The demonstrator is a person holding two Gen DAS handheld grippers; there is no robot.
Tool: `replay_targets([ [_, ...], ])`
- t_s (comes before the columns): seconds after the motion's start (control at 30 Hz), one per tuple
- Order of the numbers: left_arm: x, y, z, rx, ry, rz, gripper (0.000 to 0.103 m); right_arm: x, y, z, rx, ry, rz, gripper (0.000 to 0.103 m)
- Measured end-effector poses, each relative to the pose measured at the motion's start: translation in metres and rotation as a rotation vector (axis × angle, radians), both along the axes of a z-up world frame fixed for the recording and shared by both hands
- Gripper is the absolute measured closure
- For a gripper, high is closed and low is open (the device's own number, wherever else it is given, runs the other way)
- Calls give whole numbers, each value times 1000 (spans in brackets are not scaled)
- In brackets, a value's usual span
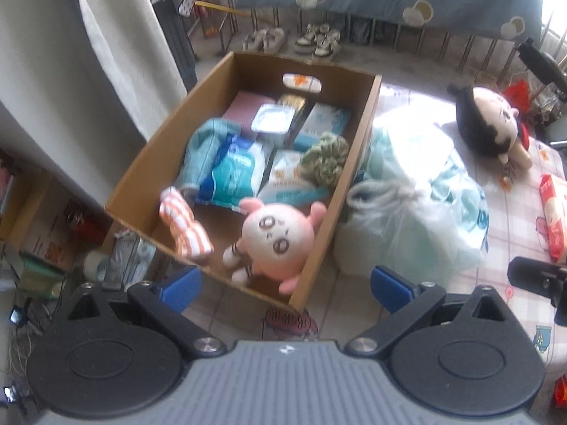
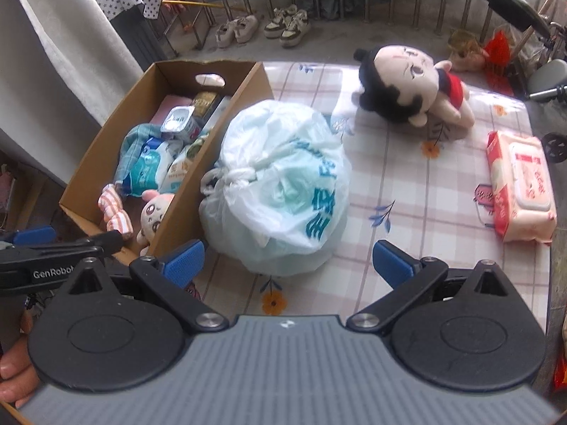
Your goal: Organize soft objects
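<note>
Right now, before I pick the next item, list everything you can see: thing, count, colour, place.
cardboard box: 1, brown, left on the table
pink plush: 1, pink, box near end
striped cloth: 1, orange-white, box near-left corner
green knit item: 1, green, box right side
packets: several, blue-white, box middle
plastic bag: 1, white, tied, beside the box
black-haired doll: 1, red outfit, lying far on the table
wipes pack: 1, pink, table right edge
shoes: two pairs, pale, floor beyond
left gripper: open, over the box
right gripper: open, near the bag
</note>
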State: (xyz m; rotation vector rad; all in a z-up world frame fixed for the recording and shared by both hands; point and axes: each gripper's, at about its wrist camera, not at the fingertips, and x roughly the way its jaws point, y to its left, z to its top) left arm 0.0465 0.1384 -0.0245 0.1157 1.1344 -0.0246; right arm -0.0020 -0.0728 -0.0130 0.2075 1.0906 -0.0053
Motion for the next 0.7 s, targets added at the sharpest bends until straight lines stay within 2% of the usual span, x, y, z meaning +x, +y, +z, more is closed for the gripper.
replay_targets([
  [0.17,-1,2,-12,-6,56,-2,1,-1,6,-2,4,12,-4,1],
  [0.4,4,7,-20,13,92,-57,1,1,14,-12,22,79,-59,1],
  [0.7,13,36,-22,20,114,-95,1,-1,40,-13,-12,102,-119,1],
])
